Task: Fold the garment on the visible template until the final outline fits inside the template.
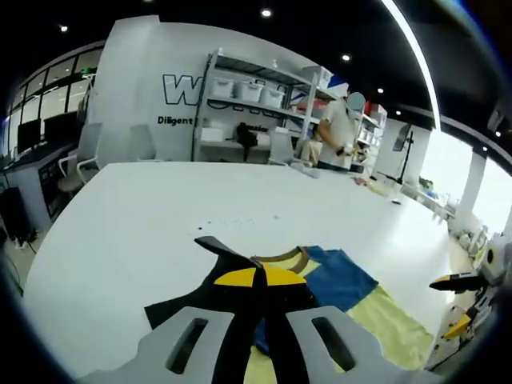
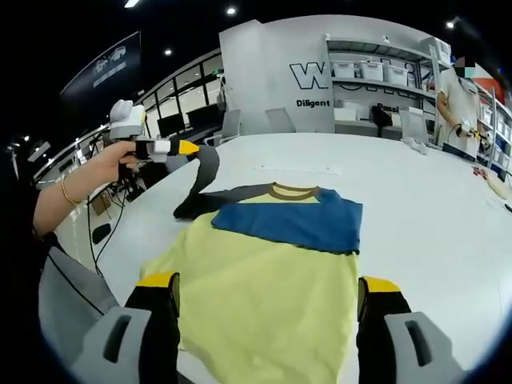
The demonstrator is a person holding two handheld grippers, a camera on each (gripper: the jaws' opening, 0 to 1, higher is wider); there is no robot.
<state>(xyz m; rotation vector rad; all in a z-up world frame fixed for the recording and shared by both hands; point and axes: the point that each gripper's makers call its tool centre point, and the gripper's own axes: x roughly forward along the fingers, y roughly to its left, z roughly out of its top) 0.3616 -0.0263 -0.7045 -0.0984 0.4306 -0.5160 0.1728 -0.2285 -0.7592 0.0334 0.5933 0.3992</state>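
A T-shirt with a pale yellow body (image 2: 264, 272) lies flat on the white table (image 2: 432, 232), collar (image 2: 292, 190) pointing away. Its blue sleeve (image 2: 296, 220) is folded across the chest. My left gripper (image 1: 256, 277) is shut on the dark grey sleeve (image 1: 228, 252). In the right gripper view it (image 2: 182, 148) holds that sleeve (image 2: 206, 172) lifted off the table at the shirt's left. My right gripper (image 2: 268, 284) is open, its jaws spread over the shirt's lower body without touching it, and it shows at the right edge of the left gripper view (image 1: 456, 302).
Faint marks (image 2: 298, 169) run across the table beyond the collar. A person (image 2: 460, 100) stands at the far side by shelves with white bins (image 1: 256, 92). Chairs (image 1: 88, 156) and desks line the left. The table's near-left edge (image 2: 120, 240) drops to the floor.
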